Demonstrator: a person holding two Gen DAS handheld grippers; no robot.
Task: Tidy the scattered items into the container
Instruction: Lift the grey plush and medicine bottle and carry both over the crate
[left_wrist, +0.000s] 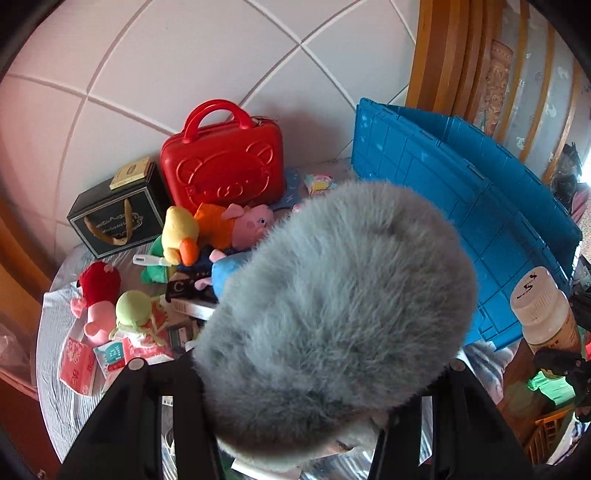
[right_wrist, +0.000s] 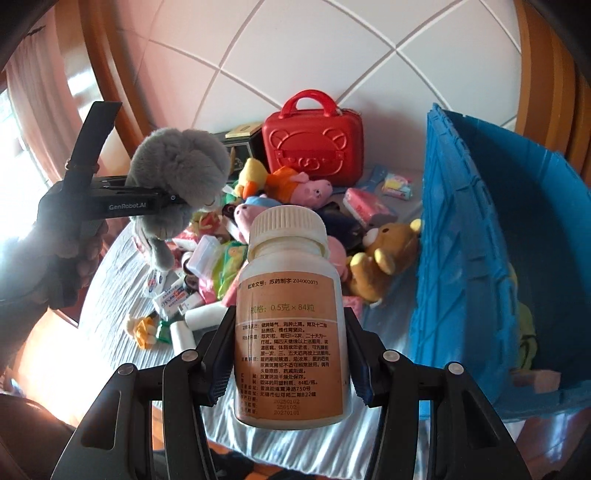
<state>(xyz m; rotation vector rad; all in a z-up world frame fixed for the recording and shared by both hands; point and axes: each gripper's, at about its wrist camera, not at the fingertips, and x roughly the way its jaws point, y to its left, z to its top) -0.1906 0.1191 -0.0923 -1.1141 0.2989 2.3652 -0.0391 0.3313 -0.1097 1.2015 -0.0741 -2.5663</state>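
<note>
My left gripper (right_wrist: 173, 197) is shut on a grey furry plush toy (left_wrist: 332, 306), held in the air above the table; the plush fills the left wrist view and hides the fingertips. It also shows in the right wrist view (right_wrist: 181, 173). My right gripper (right_wrist: 290, 354) is shut on a white medicine bottle (right_wrist: 291, 332) with a brown label and white cap, held upright above the table; the bottle also shows in the left wrist view (left_wrist: 543, 310). The blue plastic crate (right_wrist: 480, 258) stands at the right, open, also seen in the left wrist view (left_wrist: 461, 206).
Scattered on the striped cloth: a brown bear plush (right_wrist: 384, 254) against the crate, pink pig plushes (right_wrist: 314, 190), a yellow duck plush (left_wrist: 179, 232), tissue packs (left_wrist: 77, 365), small boxes. A red case (left_wrist: 223, 166) and black gift box (left_wrist: 118, 214) stand at the back wall.
</note>
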